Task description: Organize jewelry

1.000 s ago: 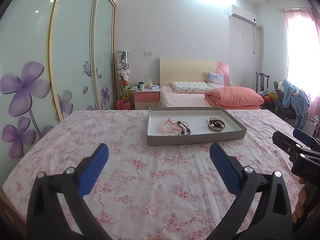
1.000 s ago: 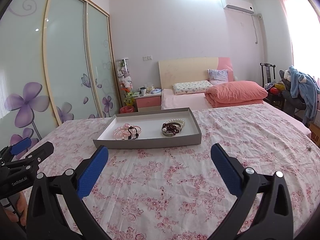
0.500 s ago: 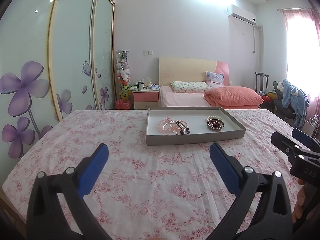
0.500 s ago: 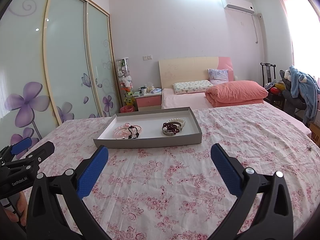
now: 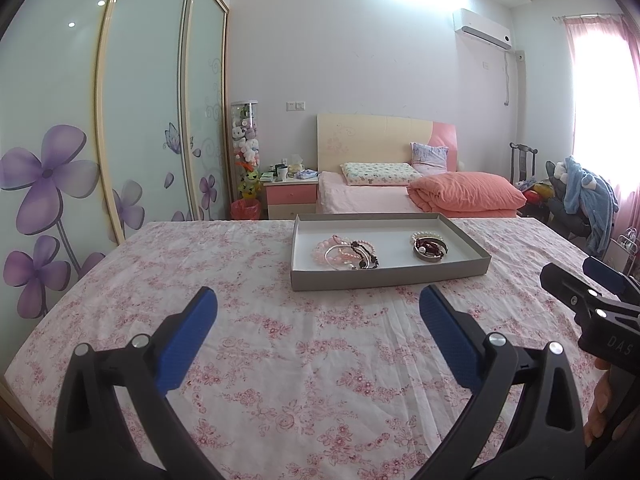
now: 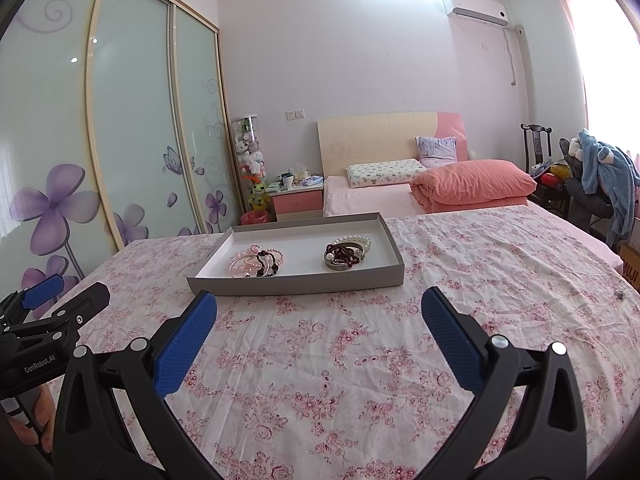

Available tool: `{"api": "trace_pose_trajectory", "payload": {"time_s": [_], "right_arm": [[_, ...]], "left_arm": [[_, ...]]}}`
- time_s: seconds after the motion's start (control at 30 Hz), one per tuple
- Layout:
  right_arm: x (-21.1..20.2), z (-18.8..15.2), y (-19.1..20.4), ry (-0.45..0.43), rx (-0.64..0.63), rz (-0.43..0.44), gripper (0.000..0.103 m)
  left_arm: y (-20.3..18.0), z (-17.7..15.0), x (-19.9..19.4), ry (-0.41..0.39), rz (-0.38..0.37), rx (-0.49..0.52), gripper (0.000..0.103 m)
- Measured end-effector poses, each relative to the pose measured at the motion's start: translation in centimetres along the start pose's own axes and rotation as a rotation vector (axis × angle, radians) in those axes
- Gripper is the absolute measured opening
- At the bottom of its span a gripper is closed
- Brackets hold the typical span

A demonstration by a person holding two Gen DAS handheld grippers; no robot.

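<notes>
Pink-flowered cloth (image 6: 360, 360) covers the broad surface, and on its far middle sits a shallow grey cardboard tray (image 6: 296, 282) with a white floor. All the jewelry in view lies inside it, in two heaps well apart: to the left a tangle of pink bead bracelets (image 6: 256, 262) with dark beads and a thin bangle, to the right a pearl bracelet (image 6: 354, 240) and dark red beads resting on a metal bangle (image 6: 338, 266). Whether these heaps are the finished sorting or a mix waiting to be parted cannot be told. The left gripper (image 5: 318, 312) and the right gripper (image 6: 319, 312) both hover near, short of the tray, spread wide and holding nothing
</notes>
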State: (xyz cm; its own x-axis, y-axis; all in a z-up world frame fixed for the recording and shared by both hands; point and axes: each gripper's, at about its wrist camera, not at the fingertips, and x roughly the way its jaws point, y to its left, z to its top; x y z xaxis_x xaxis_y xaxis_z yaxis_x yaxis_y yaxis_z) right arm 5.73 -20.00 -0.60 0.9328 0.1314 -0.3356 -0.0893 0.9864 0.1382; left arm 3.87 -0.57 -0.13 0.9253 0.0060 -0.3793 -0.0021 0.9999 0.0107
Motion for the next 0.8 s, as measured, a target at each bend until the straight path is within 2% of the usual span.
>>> {"api": "trace_pose_trajectory", "payload": {"time_s": [0.8], "right_arm": [[-0.05, -0.02, -0.01, 0.002, 0.002, 0.001, 0.101]], "left_arm": [[-0.21, -0.20, -0.10, 0.007, 0.001, -0.002, 0.099]]}}
